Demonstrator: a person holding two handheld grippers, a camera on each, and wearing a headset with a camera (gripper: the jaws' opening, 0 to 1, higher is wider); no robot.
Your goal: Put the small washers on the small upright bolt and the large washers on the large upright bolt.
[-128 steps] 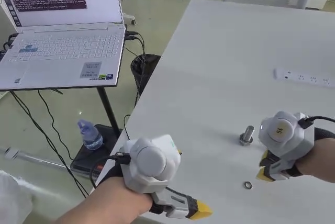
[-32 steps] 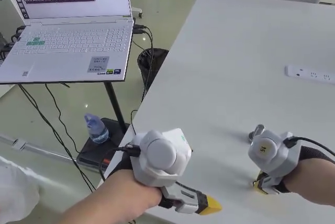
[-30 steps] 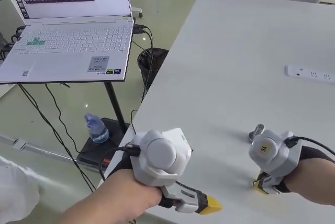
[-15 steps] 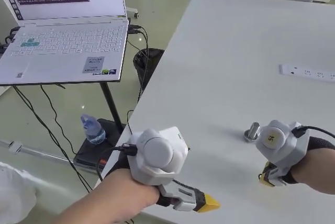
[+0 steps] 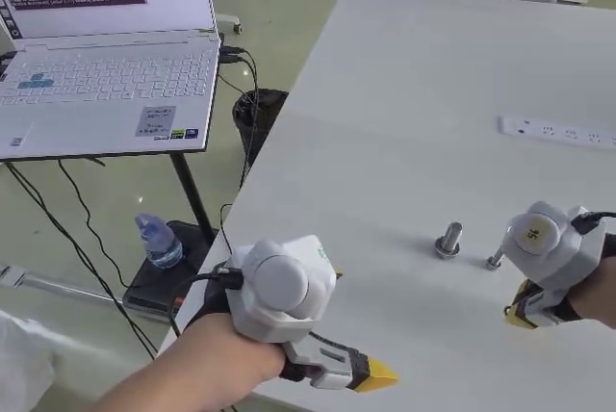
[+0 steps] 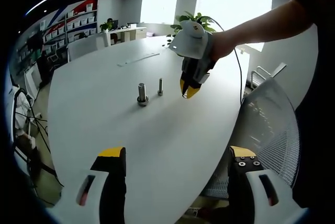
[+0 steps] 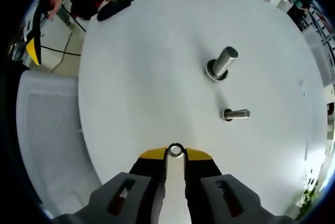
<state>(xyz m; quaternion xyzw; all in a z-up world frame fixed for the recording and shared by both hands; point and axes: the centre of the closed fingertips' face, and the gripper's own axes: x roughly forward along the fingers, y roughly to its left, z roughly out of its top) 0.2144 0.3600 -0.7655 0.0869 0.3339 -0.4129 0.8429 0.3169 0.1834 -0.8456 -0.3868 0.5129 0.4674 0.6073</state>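
Observation:
Two bolts stand upright on the white table (image 5: 404,94): a large bolt (image 5: 449,240) and, just right of it, a small bolt (image 5: 496,258). My right gripper (image 5: 521,316) hovers to the right of them, shut on a silver washer (image 7: 176,149) pinched between its yellow tips. In the right gripper view the large bolt (image 7: 222,63) and small bolt (image 7: 236,113) lie ahead of the right gripper (image 7: 176,156). My left gripper (image 5: 377,372) rests near the table's front edge, open with nothing between its fingers. It looks at the large bolt (image 6: 142,94), small bolt (image 6: 160,87) and right gripper (image 6: 188,90).
An open laptop (image 5: 96,75) sits on a stand left of the table, with cables and a water bottle (image 5: 154,239) on the floor below. A white power strip (image 5: 558,131) lies at the table's far right. A mesh chair (image 6: 272,124) stands beside the table.
The washer that lay on the table is now in my right gripper. That gripper has risen from the table and moved right, uncovering both bolts. The left gripper has stayed put.

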